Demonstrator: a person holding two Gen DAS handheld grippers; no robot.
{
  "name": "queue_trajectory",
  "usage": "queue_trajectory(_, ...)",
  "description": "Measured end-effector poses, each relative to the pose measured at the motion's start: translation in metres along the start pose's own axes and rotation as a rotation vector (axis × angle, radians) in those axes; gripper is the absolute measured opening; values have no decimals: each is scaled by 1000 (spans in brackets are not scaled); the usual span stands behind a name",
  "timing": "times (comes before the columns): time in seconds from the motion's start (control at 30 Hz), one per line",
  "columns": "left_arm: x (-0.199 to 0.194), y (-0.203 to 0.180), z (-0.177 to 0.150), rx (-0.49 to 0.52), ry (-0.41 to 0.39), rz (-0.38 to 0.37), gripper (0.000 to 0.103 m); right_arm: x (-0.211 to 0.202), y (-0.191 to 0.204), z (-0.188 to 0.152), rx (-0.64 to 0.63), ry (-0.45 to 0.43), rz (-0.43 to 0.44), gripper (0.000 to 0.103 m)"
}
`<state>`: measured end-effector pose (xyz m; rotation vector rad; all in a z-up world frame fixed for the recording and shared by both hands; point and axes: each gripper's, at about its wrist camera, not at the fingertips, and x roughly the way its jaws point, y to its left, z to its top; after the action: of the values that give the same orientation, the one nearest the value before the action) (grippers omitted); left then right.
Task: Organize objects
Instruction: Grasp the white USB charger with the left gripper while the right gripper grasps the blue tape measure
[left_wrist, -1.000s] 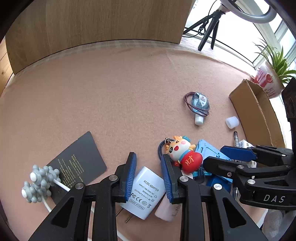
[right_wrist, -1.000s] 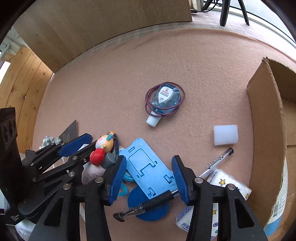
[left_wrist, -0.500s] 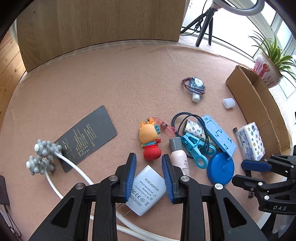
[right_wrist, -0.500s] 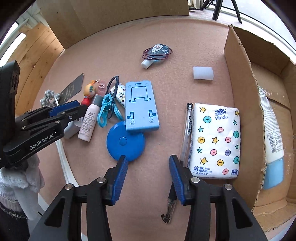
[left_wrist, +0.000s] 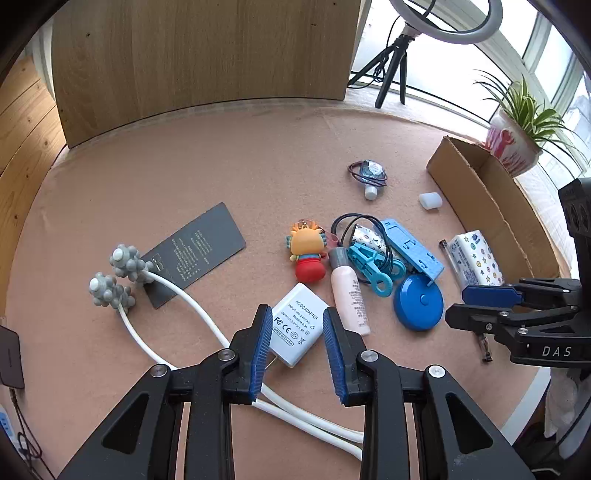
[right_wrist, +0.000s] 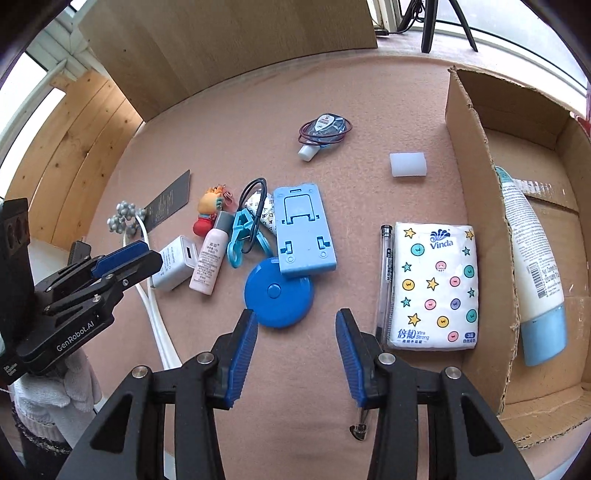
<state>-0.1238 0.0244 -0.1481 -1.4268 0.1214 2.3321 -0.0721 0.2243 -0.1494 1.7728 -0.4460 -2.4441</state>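
Pink felt counter (left_wrist: 184, 166) backed by wood panelling, with window light at the far right. Loose clutter bunched mid-counter: doll keychain (left_wrist: 308, 253), pink bottle (left_wrist: 349, 299), blue phone stand (right_wrist: 303, 229) and round tape measure (right_wrist: 279, 293), touching or overlapping, evidently not yet sorted. At the right, an open cardboard box (right_wrist: 476, 155) already holding a lotion bottle (right_wrist: 532, 266), so probably the collecting place. Just beside its left wall, tissue pack (right_wrist: 436, 284) and pen (right_wrist: 384, 280) lying side by side, handy for a short move in. Left gripper (left_wrist: 295, 310) poised above the white charger (left_wrist: 297, 323), jaws apart and gripping nothing, straddling it as if lining up a pick. Right gripper (right_wrist: 296, 313) over felt at the near edge of the tape measure, jaws parted and empty, just closed a little around nothing, perhaps presetting for a narrow item.
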Motion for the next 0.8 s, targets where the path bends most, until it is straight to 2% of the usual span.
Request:
queue_trajectory(0.1, 6, -4, -2, 55, 16, -3, 32, 13, 7, 2, -31, 14, -30, 42)
queue_trajectory(0.27, 9, -4, 2, 104, 32, 5, 36, 21, 11, 3, -52, 10, -57, 51)
queue_trajectory(0.33, 8, -3, 2, 104, 37, -8, 41, 22, 12, 4, -55, 12, -59, 52)
queue_trajectory(0.4, 9, -3, 2, 107, 40, -3, 52, 23, 12, 4, -63, 11, -67, 52)
queue_trajectory(0.43, 10, -2, 2, 107, 45, 0, 53, 24, 13, 4, -67, 13, -70, 53)
queue_trajectory(0.8, 24, 1, -3, 104, 78, 14, 53, 31, 25, 9, -143, 2, -134, 55)
